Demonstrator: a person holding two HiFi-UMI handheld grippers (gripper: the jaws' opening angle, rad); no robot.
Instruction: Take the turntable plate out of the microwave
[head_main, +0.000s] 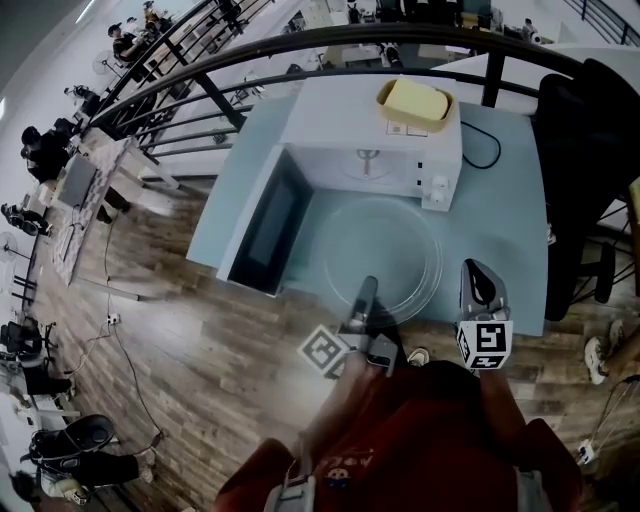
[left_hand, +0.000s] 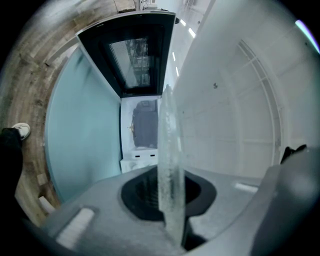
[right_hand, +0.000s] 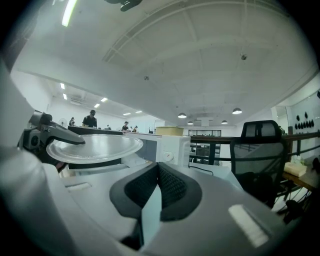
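Left gripper (head_main: 366, 285): jaws are closed on the near rim of the turntable plate (head_main: 385, 245); in the left gripper view the glass edge (left_hand: 169, 150) is seen pinched between the dark pads (left_hand: 142, 192).
Left gripper, side look: in the right gripper view it (right_hand: 45, 132) is seen at left of frame, one jaw lying over the plate's rim.
Turntable plate: clear glass, round, held roughly level; it is seen at centre of the head view, outside the microwave and in front of its open cavity, over the table. In the right gripper view it (right_hand: 95, 146) appears lifted clear of the tabletop.
Right gripper (head_main: 478, 268): placed lower right of centre, just beside the plate's right edge, not touching it; pads (right_hand: 172, 185) are brought together at the tips, nothing is held.
Marker cubes: one (head_main: 325, 350) is carried behind the left gripper, one (head_main: 485, 343) behind the right.
Microwave (head_main: 340, 135): white, set at the upper centre of the table; door (head_main: 270, 220) is swung fully open to the left.
Yellow container (head_main: 414, 103): rested on the microwave's top, right side.
Table (head_main: 500, 250): pale blue top.
Surroundings: black chair (head_main: 590, 150) at right edge; dark railing (head_main: 300, 50) across the top; wooden floor (head_main: 200, 350) at lower left.
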